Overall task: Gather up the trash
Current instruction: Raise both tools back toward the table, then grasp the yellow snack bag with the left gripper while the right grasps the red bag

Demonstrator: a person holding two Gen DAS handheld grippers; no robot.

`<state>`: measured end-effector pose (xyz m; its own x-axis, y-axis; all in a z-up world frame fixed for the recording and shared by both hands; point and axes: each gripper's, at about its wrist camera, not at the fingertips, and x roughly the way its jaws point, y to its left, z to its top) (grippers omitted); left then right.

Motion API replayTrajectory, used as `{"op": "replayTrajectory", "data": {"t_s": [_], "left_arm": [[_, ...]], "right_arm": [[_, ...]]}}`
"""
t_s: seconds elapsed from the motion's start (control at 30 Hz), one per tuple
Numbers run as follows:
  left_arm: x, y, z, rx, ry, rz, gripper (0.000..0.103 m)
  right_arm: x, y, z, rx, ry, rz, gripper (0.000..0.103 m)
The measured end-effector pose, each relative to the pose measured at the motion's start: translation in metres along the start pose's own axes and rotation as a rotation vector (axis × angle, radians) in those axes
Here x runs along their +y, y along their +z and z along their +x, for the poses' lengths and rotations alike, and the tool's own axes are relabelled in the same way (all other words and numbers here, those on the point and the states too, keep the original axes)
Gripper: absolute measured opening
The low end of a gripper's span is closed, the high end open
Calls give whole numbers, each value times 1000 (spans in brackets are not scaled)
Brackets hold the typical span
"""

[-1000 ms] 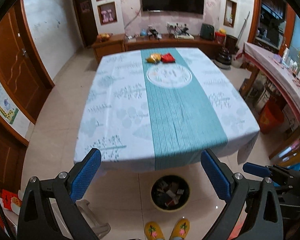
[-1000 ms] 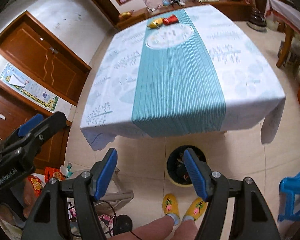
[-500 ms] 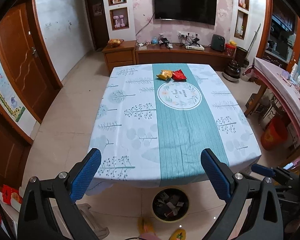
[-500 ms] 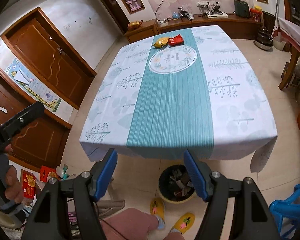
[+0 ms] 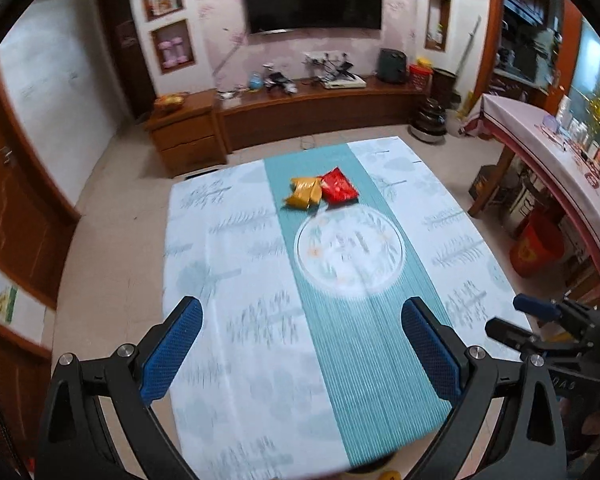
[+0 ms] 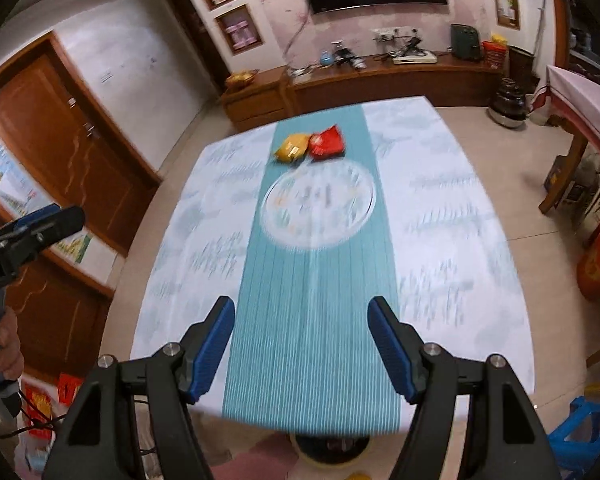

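A yellow wrapper [image 5: 303, 193] and a red wrapper [image 5: 339, 185] lie side by side at the far end of the table [image 5: 228, 264], on its teal runner. They also show in the right wrist view, yellow [image 6: 291, 148] and red [image 6: 325, 142]. My left gripper [image 5: 302, 348] is open and empty over the near part of the table. My right gripper [image 6: 302, 350] is open and empty over the near edge. A trash bin [image 6: 332, 446] stands on the floor under the near table edge, mostly hidden.
A wooden TV cabinet [image 5: 300, 112] stands behind the table. A side table [image 5: 548, 160] and an orange bucket [image 5: 536, 246] are to the right. A blue stool [image 6: 580, 424] is at the near right. Wooden doors [image 6: 68, 140] line the left wall.
Both grippers have moved forward and up over the table; the wrappers look nearer and the bin has slipped almost out of view below. Both stay open.
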<state>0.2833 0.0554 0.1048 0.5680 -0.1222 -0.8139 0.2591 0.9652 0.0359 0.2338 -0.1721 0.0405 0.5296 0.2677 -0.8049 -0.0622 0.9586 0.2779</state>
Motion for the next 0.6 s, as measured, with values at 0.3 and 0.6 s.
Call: {"op": "replayTrajectory", "data": {"t_s": [0.3,0.6], "left_arm": [[24,100,163,123,-96,88,99],[25,141,315,254,-138,45,99]], "right_arm": [[-6,110,99,-3,-82,108,69],[-30,168,184,22,-124,183,69]]}}
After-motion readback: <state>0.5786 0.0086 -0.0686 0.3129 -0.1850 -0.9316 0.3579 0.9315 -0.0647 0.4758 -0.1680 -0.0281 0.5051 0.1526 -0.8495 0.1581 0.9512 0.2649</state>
